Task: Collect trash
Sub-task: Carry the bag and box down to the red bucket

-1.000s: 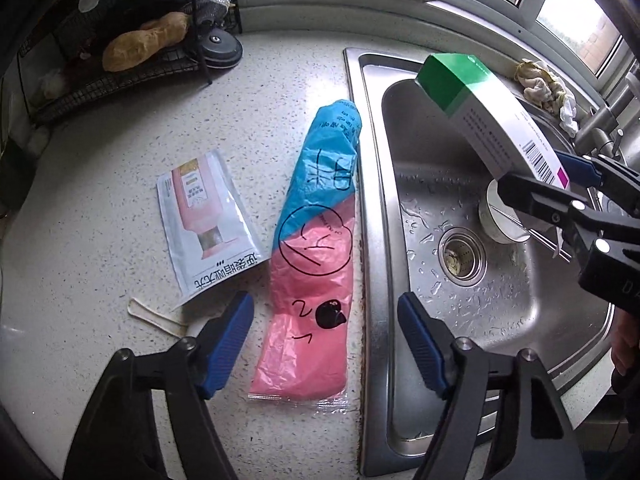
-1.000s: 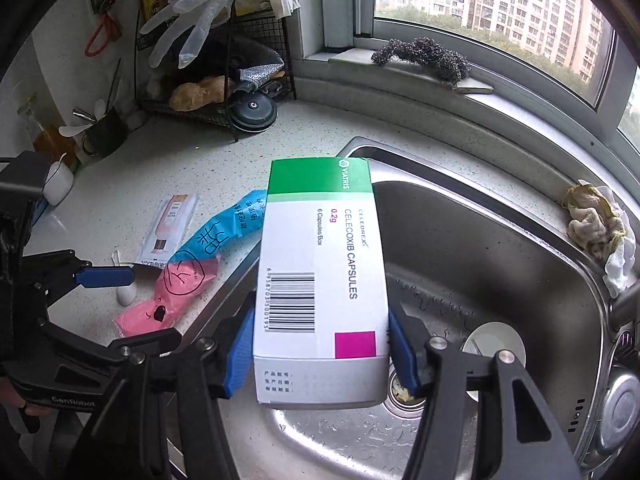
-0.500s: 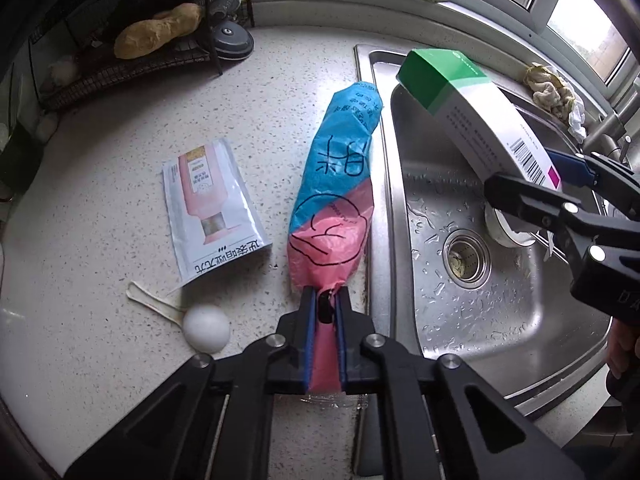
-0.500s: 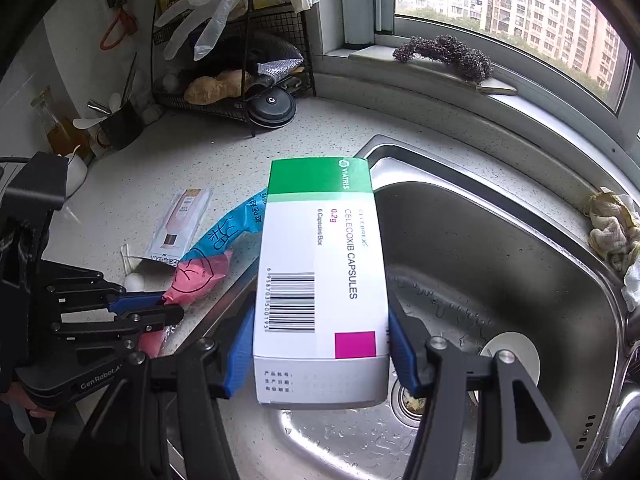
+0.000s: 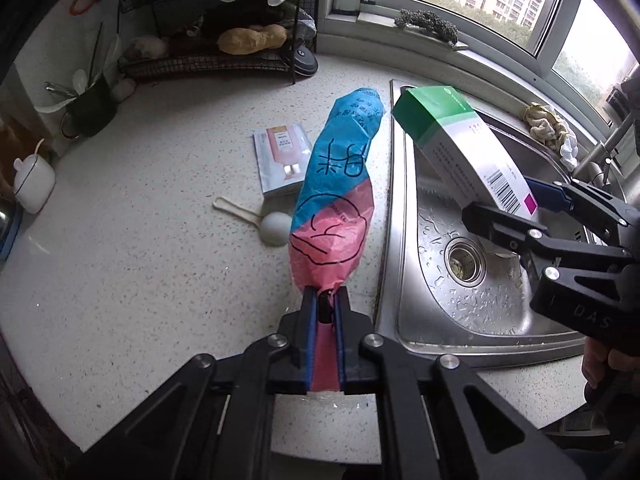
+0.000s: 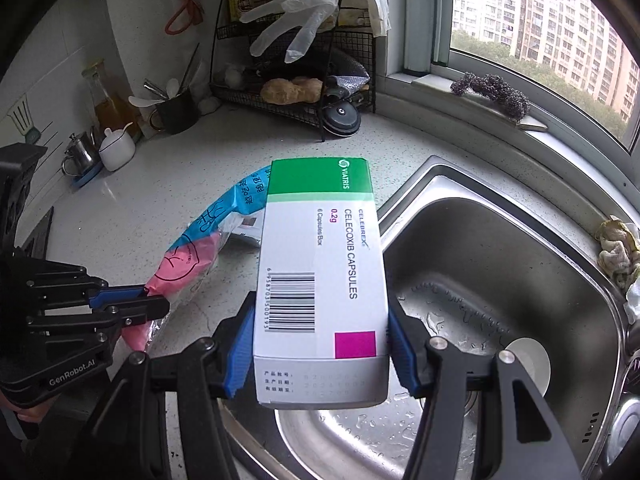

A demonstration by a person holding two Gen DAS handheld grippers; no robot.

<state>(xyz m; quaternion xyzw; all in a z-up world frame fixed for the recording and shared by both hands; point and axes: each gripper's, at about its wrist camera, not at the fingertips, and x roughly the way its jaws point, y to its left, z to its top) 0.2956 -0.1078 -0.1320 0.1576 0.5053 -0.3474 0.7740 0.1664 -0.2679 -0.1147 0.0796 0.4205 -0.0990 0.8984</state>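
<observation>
1. My left tongs (image 5: 324,300) are clamped on the pink end of a long, crinkled plastic bag (image 5: 340,184); the blue pads pinch the film flat between them.
2. The bag is thin and glossy, pink at the gripped end and blue at the far end, with black hand-drawn marks. It stretches away from the tongs over the speckled white bench (image 5: 140,240), alongside the sink's left rim; I cannot tell whether the far end still touches the bench.
3. My right tongs (image 6: 320,340) grip a rectangular cardboard medicine box (image 6: 324,280) by its long sides: white with a green band, a barcode and a magenta square. It is held above the stainless steel sink (image 6: 500,272), whose basin is beaded with water.
4. On the bench, partly behind the bag: a flat glossy sachet (image 5: 282,160) with a pink print, and a small white plastic spoon (image 5: 272,228) with a round bowl.
5. Further back, a black wire rack (image 5: 224,64).
</observation>
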